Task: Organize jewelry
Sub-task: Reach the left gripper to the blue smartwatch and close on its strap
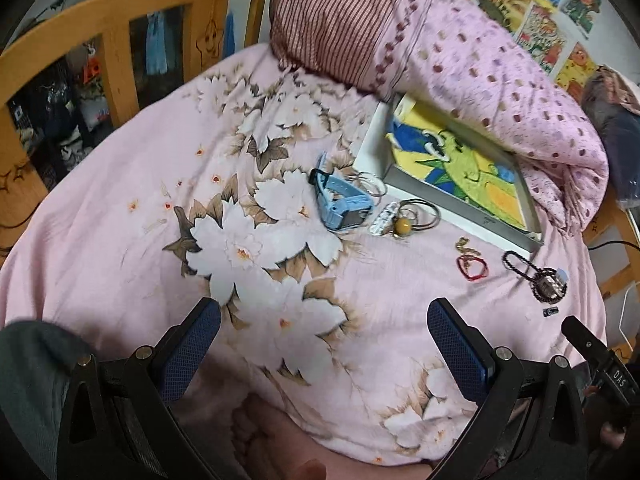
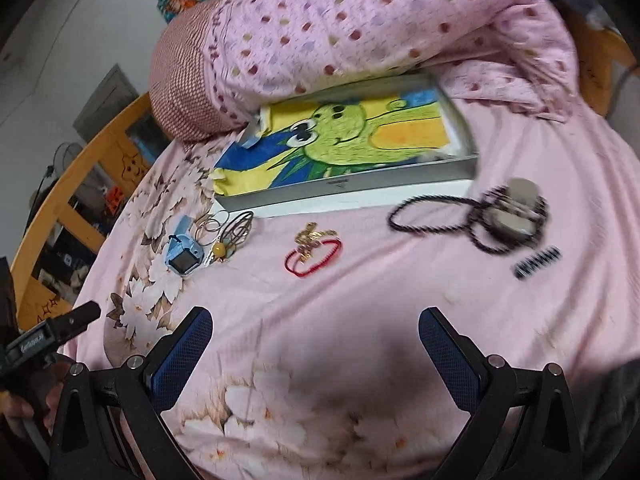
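Jewelry (image 2: 314,250) beside box (image 2: 344,190); "DAS" on tongs (image 1: 618,374).

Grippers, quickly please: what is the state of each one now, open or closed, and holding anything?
Left gripper: open, holding nothing, above the bedsheet.
Right gripper: open, holding nothing.

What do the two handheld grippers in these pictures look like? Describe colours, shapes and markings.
Both the left gripper and the right gripper have black, angular linkage arms with round silver pivot pins. Each finger carries a dark blue pad with a fine grid texture. In the left wrist view, the other gripper's black body shows white lettering. A dark grey-green sleeve shows at lower left.
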`<state>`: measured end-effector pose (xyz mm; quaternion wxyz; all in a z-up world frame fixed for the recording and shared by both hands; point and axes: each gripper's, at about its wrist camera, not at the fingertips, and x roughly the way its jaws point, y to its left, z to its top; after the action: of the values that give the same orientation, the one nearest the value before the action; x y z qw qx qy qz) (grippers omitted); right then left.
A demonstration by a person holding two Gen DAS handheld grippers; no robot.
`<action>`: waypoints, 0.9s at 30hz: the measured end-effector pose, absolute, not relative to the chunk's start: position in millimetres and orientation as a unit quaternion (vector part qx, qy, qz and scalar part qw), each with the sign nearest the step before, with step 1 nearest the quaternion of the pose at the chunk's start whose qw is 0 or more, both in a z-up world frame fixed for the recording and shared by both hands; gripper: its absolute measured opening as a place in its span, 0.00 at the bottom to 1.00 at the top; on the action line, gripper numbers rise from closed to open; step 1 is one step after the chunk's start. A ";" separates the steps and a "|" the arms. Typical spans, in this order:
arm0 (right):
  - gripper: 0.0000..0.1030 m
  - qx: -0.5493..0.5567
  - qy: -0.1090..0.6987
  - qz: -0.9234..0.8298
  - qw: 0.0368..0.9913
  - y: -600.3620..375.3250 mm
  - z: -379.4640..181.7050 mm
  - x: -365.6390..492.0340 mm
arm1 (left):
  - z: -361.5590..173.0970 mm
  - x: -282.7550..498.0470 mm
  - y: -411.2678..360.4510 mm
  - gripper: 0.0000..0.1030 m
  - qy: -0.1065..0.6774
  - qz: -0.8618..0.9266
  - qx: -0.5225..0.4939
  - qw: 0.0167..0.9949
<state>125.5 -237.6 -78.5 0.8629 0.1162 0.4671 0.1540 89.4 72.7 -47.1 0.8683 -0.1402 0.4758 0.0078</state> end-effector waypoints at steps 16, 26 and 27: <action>0.75 0.116 0.497 0.281 0.813 -157.1 -134.1 244.9 | -92.8 211.2 105.7 0.84 0.519 -0.039 -0.191 0.832; 0.28 0.134 0.519 0.283 0.795 -143.3 -167.7 264.8 | -123.7 249.6 112.7 0.35 0.554 -0.062 -0.220 0.801; 0.22 0.133 0.519 0.283 0.795 -142.4 -168.2 264.6 | -124.2 250.7 113.7 0.32 0.555 -0.059 -0.219 0.800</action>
<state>264.6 -142.4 -168.2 0.7953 0.1333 0.5192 0.2831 250.7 113.7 -124.2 0.8002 -0.2193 0.5551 -0.0587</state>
